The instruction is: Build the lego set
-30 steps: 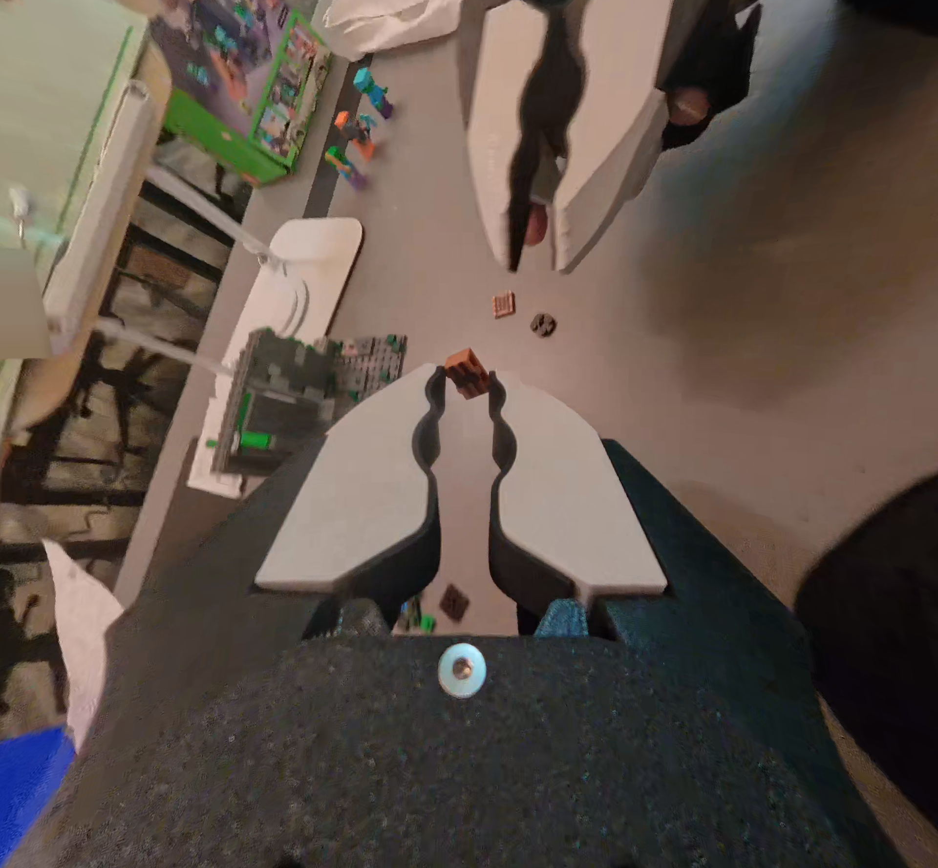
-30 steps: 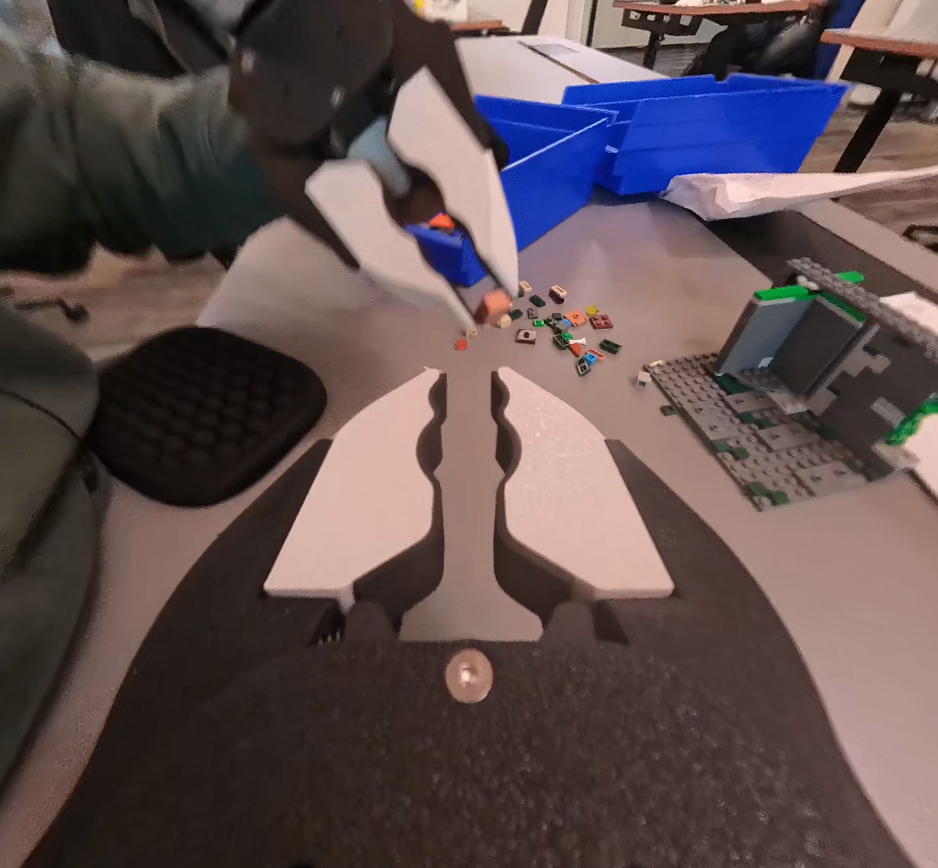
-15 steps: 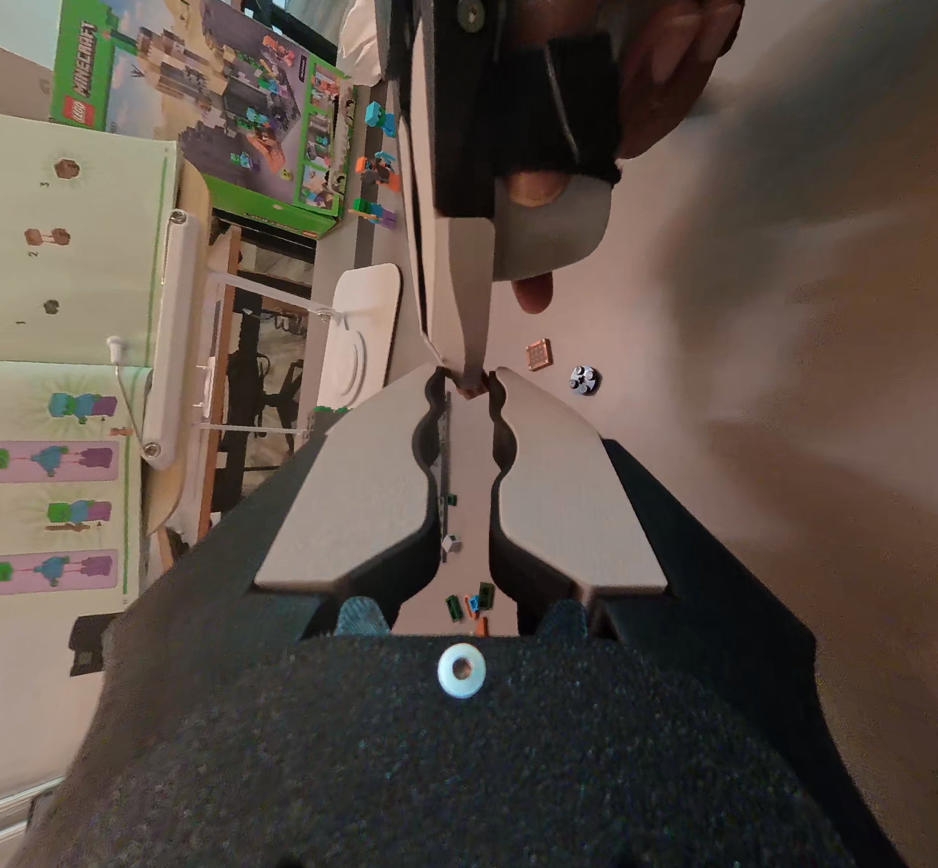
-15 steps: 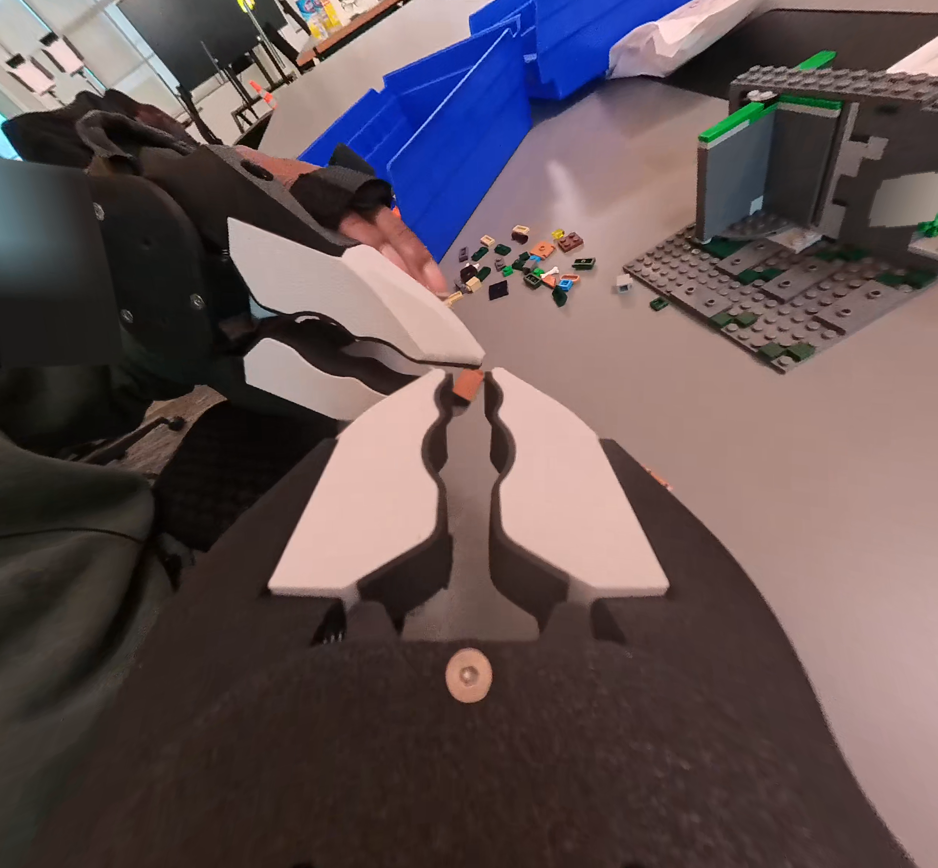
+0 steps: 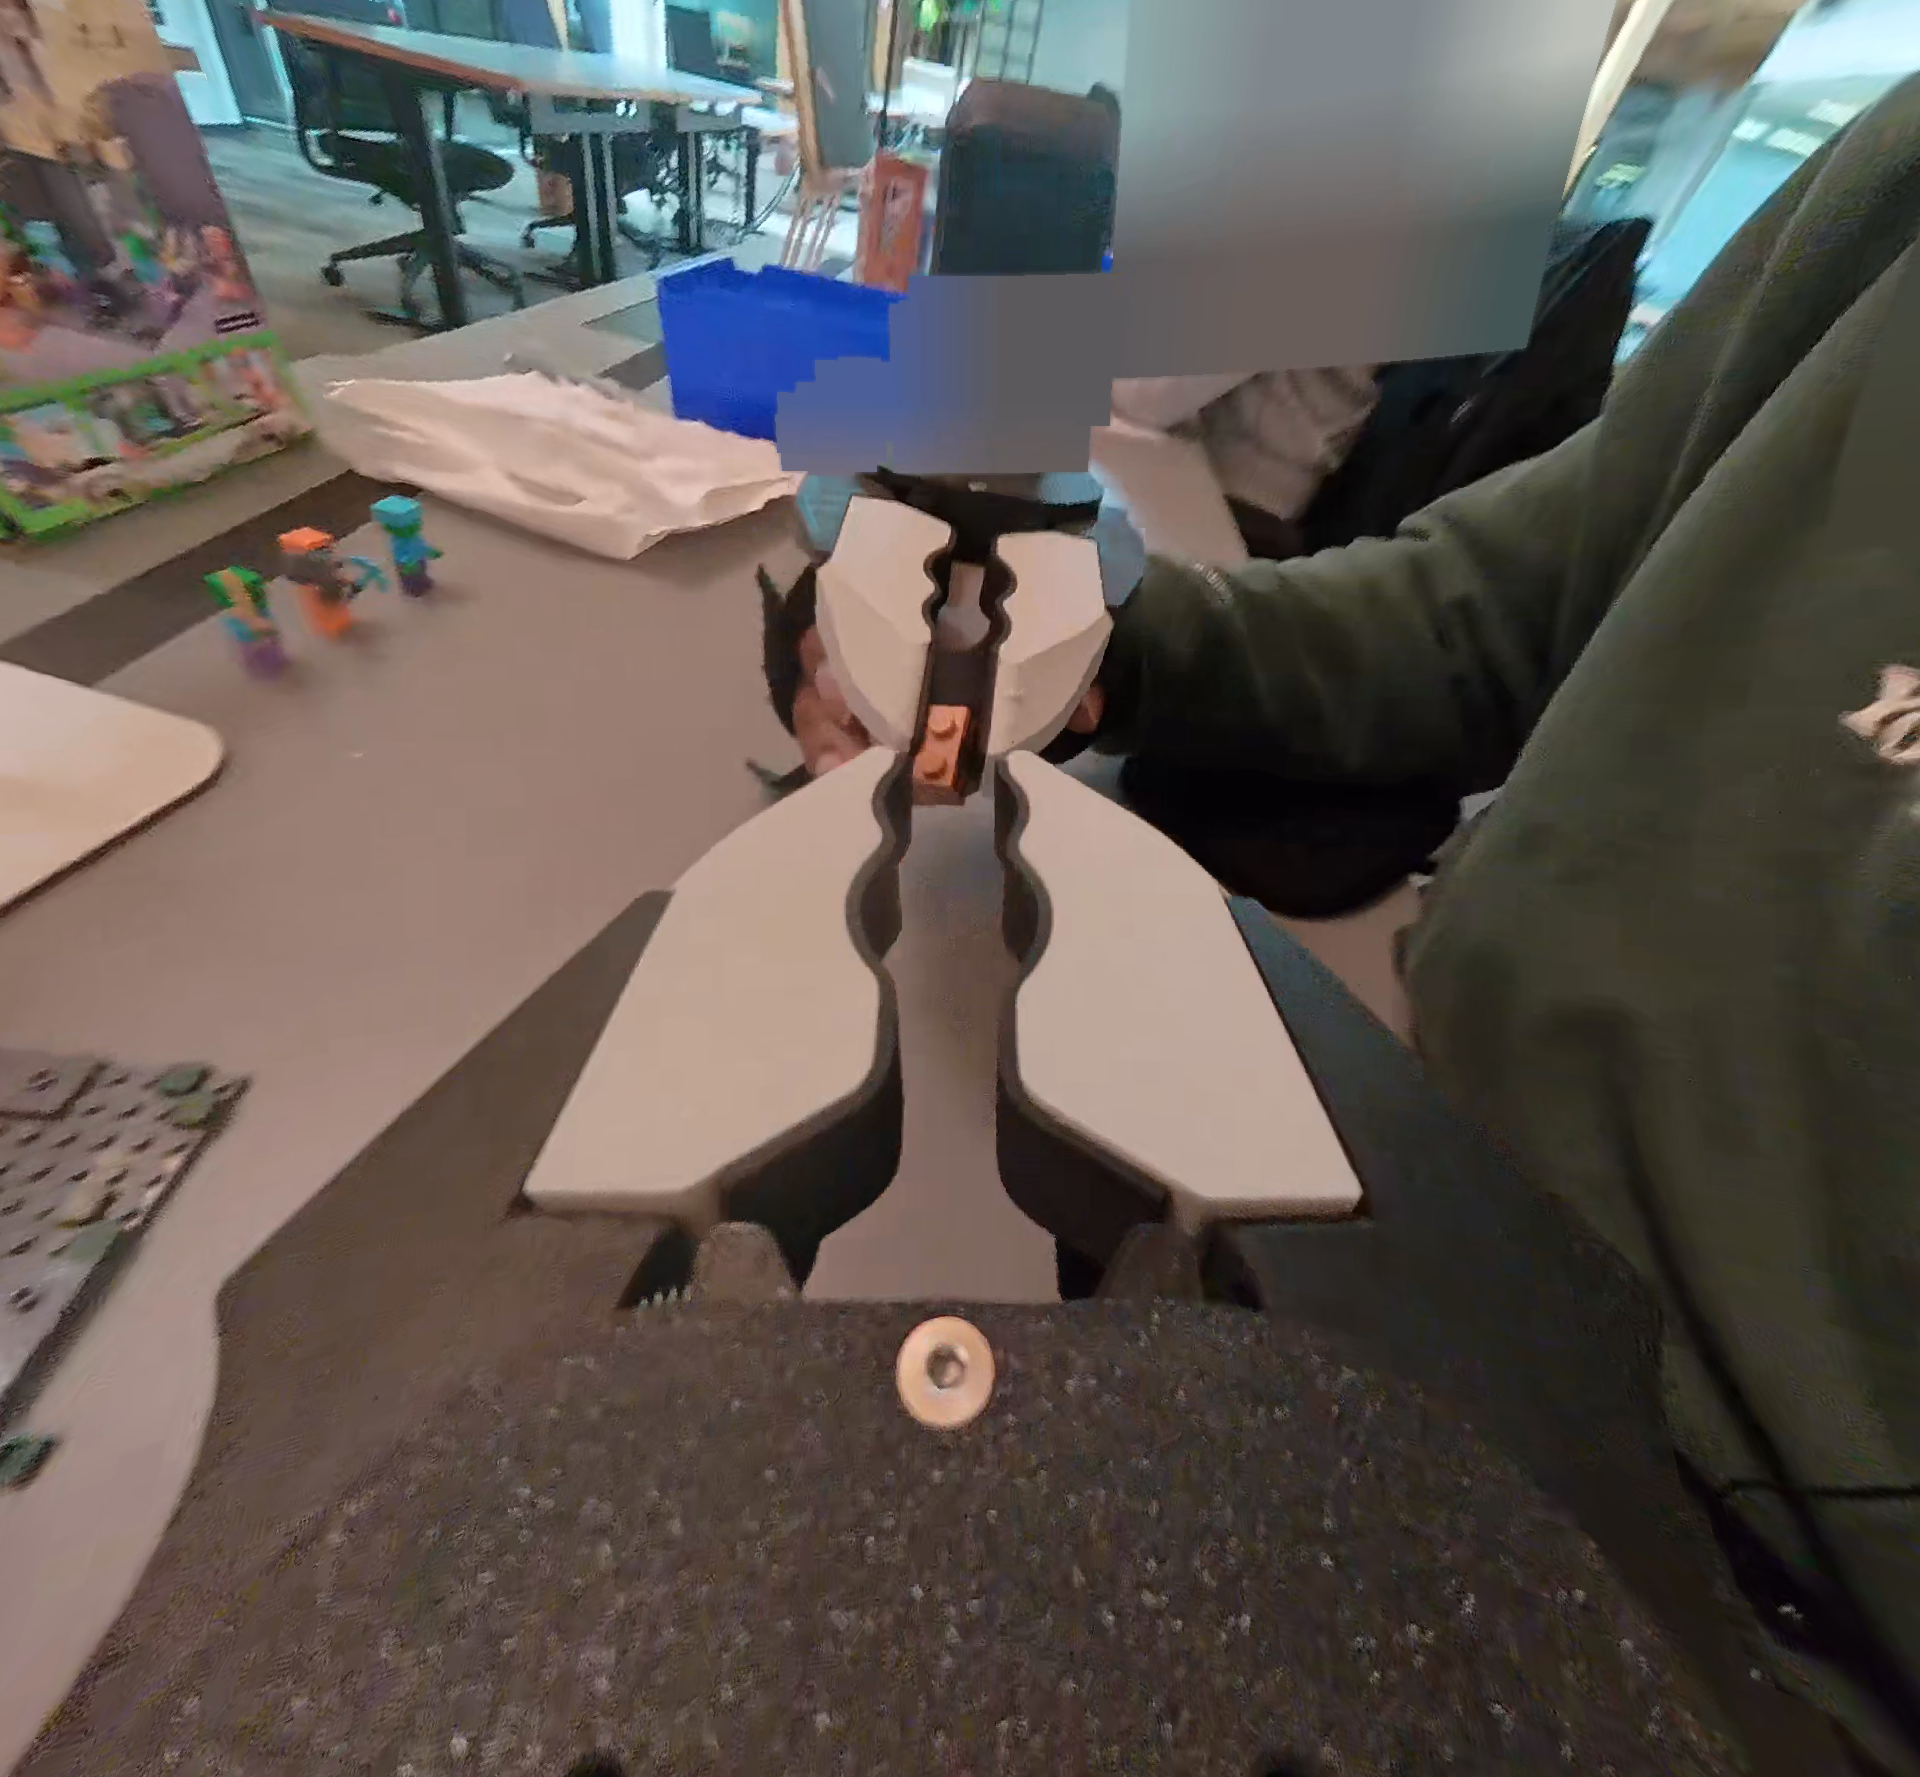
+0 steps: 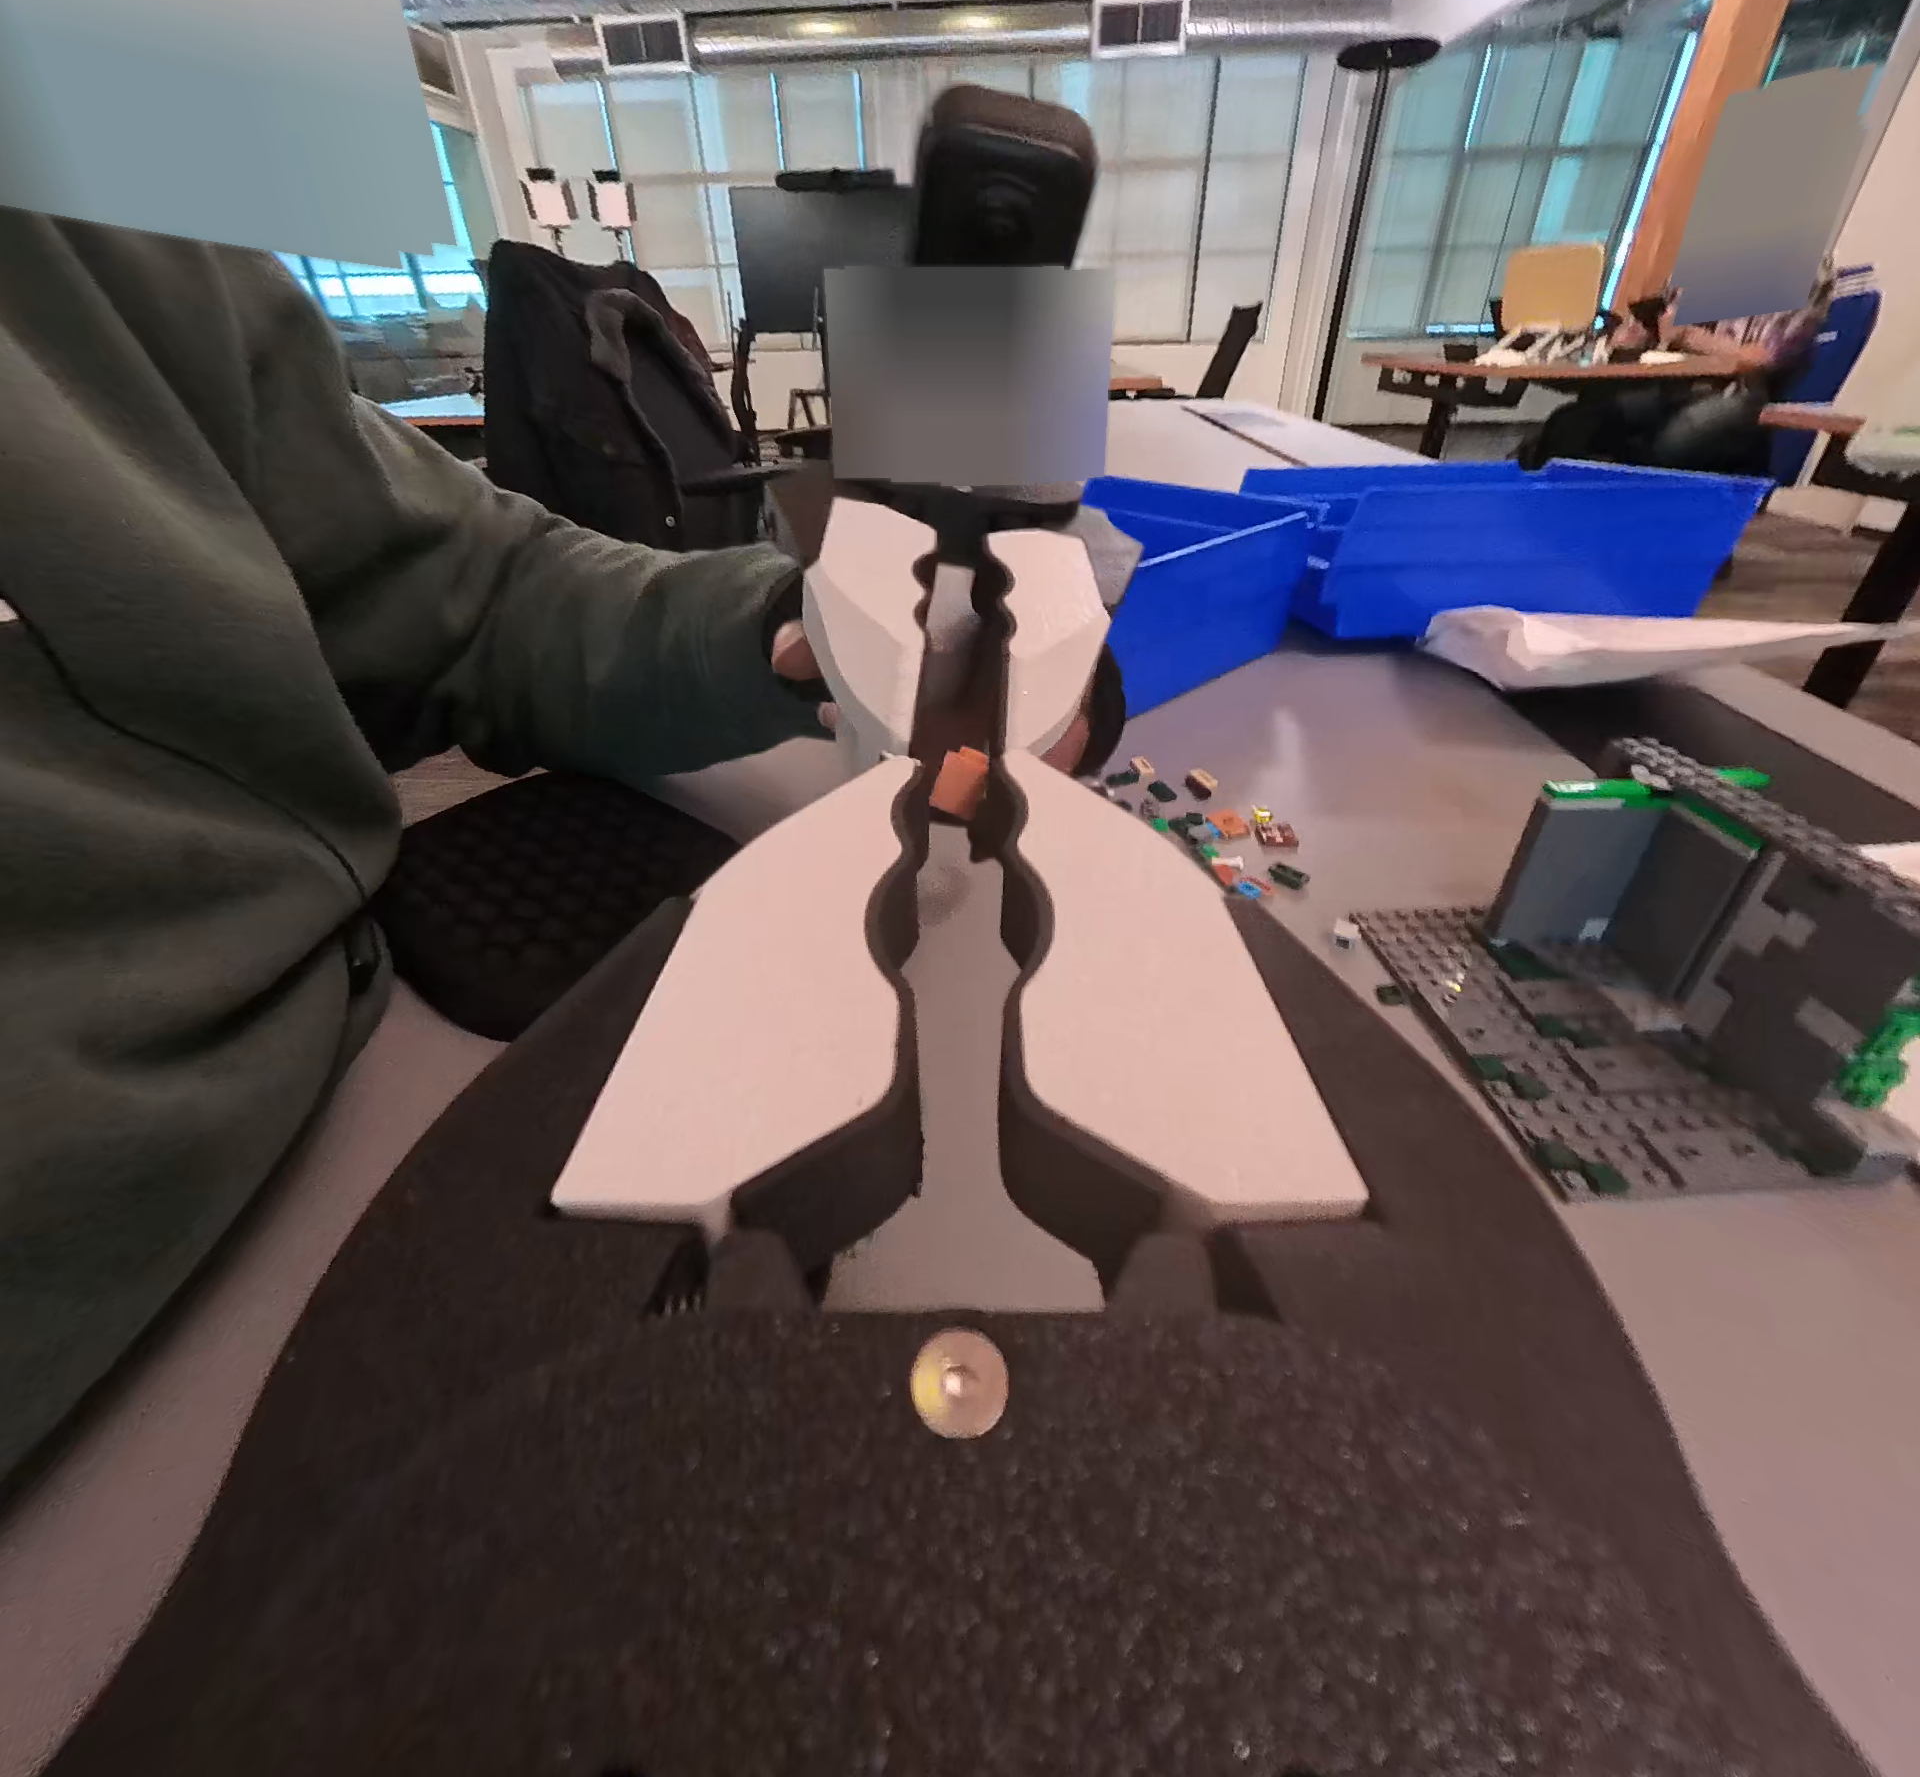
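Note:
A small orange-brown brick [image 5: 940,756] is held in the air between two grippers that meet tip to tip. In the right wrist view the brick [image 6: 958,782] sits tilted between my right gripper's tips [image 6: 961,777], which are shut on it. My left gripper [image 5: 940,771] faces it with its jaws a narrow gap apart, wider than the brick, and its tips reach the brick's near end. The grey baseplate with a grey and green wall build [image 6: 1662,979] stands to the right. Its corner also shows in the left wrist view [image 5: 94,1166].
Several small loose pieces [image 6: 1226,828] lie on the grey table beside the build. Blue bins [image 6: 1538,543] and white paper [image 6: 1621,647] are behind. Three minifigures [image 5: 322,579], the set's box [image 5: 114,325] and a white pad [image 5: 83,771] are at the left. A green sleeve [image 5: 1662,792] fills the right.
Both grippers have lifted and turned level, now facing each other tip to tip. The brick has passed from my left gripper's tips into my right gripper's tips.

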### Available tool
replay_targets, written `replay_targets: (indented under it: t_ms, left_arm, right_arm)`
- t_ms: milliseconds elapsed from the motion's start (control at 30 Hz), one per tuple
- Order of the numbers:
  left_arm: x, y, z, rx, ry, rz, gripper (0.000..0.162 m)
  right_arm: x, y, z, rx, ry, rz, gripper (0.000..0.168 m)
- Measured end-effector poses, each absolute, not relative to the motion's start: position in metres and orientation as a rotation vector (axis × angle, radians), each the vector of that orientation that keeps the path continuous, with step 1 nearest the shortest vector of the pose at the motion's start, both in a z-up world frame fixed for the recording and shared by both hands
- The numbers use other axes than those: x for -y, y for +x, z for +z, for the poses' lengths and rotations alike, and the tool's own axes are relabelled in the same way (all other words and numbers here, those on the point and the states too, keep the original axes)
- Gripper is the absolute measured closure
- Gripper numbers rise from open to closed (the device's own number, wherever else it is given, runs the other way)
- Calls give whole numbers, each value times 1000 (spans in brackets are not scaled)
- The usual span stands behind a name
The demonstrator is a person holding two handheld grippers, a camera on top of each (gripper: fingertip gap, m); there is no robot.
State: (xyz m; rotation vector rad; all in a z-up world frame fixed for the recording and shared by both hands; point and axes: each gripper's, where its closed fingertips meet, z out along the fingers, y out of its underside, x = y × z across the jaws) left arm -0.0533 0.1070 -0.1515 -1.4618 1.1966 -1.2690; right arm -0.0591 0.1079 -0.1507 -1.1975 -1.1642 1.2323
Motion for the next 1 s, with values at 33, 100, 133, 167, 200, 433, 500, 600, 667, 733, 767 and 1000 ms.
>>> replay_targets:
  t_ms: [33,100,133,167,200,433,500,600,667,733,767,1000]
  left_arm:
    - [-106,-51,-150,-1189,-1456,-1300,149]
    - [-105,-48,-149,-1184,-1448,-1321,151]
    - [-105,-48,-150,-1187,-1449,-1318,153]
    - [-104,-47,-151,-1195,-1450,-1320,153]
    - [-104,-45,-151,-1198,-1452,-1323,154]
    - [-102,-42,-152,-1225,-1449,-1316,154]
    - [-105,-42,-154,-1248,-1462,-1268,155]
    - [-115,-39,-163,-1316,-1487,-1143,155]
    - [-125,-33,-175,-1398,-1521,-1028,155]
    - [-134,-25,-188,-1476,-1543,-918,155]
    - [-139,-20,-193,-1505,-1548,-873,155]
    - [-152,9,-216,-1629,-1545,-745,154]
  right_arm:
    - [-106,-59,-149,1166,-1179,1236,158]
    - [-104,-58,-146,1165,-1154,1233,158]
    - [-104,-57,-144,1160,-1142,1233,158]
    - [-104,-56,-142,1159,-1131,1232,159]
    - [-103,-55,-141,1158,-1121,1231,160]
    - [-103,-52,-139,1169,-1120,1209,160]
    - [-107,-51,-142,1182,-1161,1181,159]
    - [-117,-44,-149,1202,-1242,1118,156]
    - [-127,-35,-155,1201,-1304,1069,155]
    - [-137,-26,-162,1197,-1364,1025,155]
    - [-141,-21,-166,1202,-1393,998,155]
    - [-159,2,-199,1264,-1544,847,165]
